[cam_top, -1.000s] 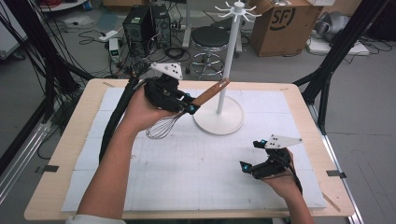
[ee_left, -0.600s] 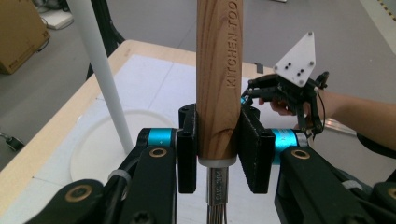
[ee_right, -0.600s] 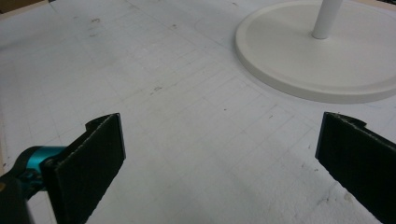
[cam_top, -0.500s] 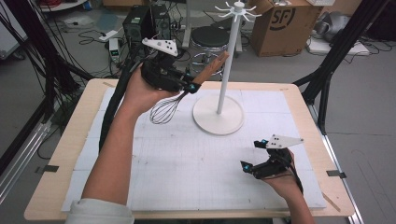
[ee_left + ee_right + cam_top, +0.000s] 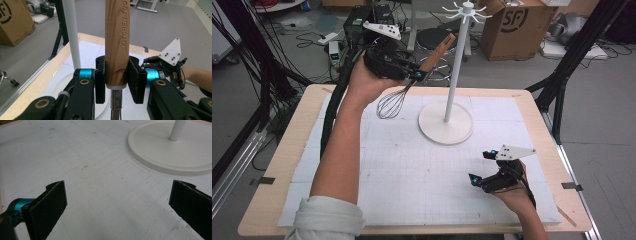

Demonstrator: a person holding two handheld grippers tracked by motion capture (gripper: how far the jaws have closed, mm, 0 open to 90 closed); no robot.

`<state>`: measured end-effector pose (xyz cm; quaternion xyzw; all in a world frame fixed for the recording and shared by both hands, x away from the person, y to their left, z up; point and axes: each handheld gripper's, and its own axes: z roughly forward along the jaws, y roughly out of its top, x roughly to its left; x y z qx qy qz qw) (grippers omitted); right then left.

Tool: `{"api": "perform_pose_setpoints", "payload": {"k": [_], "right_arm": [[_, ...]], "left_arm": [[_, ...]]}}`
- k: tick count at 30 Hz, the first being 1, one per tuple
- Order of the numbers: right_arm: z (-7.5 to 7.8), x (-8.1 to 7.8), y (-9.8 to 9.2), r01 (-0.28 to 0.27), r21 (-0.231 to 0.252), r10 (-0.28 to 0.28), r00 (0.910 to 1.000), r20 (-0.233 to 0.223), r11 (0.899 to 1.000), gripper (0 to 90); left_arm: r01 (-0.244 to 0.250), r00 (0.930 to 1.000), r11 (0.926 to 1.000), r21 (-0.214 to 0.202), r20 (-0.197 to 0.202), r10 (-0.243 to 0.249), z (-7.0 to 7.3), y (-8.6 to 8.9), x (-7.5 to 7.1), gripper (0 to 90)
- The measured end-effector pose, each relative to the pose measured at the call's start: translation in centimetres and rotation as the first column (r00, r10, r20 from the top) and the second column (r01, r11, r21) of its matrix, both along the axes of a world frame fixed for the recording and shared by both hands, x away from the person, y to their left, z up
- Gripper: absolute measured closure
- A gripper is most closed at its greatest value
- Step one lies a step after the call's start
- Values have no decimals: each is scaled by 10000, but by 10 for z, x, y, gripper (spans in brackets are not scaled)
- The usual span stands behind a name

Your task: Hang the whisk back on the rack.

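Black pads of the right gripper (image 5: 120, 207) stand wide apart with nothing between them, only the white gridded mat (image 5: 95, 165) showing in the gap. In the high view this right gripper (image 5: 484, 167) sits low at the near right of the table (image 5: 287, 165), just over the mat (image 5: 412, 175), with the person's right hand (image 5: 512, 192) behind it and its grey three-cornered plate on top.

Further in, near the middle of the far half of the mat, stands the white stand (image 5: 452, 90): a round flat base, a thin upright pole and a ring of short hooks at its top. Its base also fills the upper right of the right gripper view (image 5: 172, 152).

Left of the pole and raised well above the table, the left gripper (image 5: 412, 75) is clamped on the whisk (image 5: 412, 82). The left gripper view shows both pads pressed against the sides of the wooden handle (image 5: 117, 42), close to where the wood meets the metal collar, with the words KITCHEN TOO readable along the grain. From above, the handle slants up and to the right toward the pole without touching it, while the wire loops hang down to the left, clear of the mat. The left forearm reaches in from the near left edge, a white sleeve (image 5: 329, 220) bunched at the elbow
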<state>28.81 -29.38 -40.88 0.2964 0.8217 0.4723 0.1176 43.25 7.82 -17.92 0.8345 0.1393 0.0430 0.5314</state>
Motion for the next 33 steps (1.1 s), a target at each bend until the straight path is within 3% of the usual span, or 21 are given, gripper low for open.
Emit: {"api": "perform_pose_setpoints", "payload": {"k": [8,14,22,33], "right_arm": [[1,0,-2,16,103,-16,10000,20,9999,4],[1,-1,-3,41,153,-42,10000,41,9999,5],[3,-3,-3,-8,181,6,9999,122,9998,4],[4,-4,-3,-39,90,37,9999,148,10000,4]], "left_arm": [[-141,9999,9988,-469,34,142,9,-1,10,707],[-400,9991,9991,-128,166,402,19,2,18,707],[-614,9976,9977,-294,301,623,34,4,25,707],[-885,9960,9960,-90,131,886,31,5,32,707]]}}
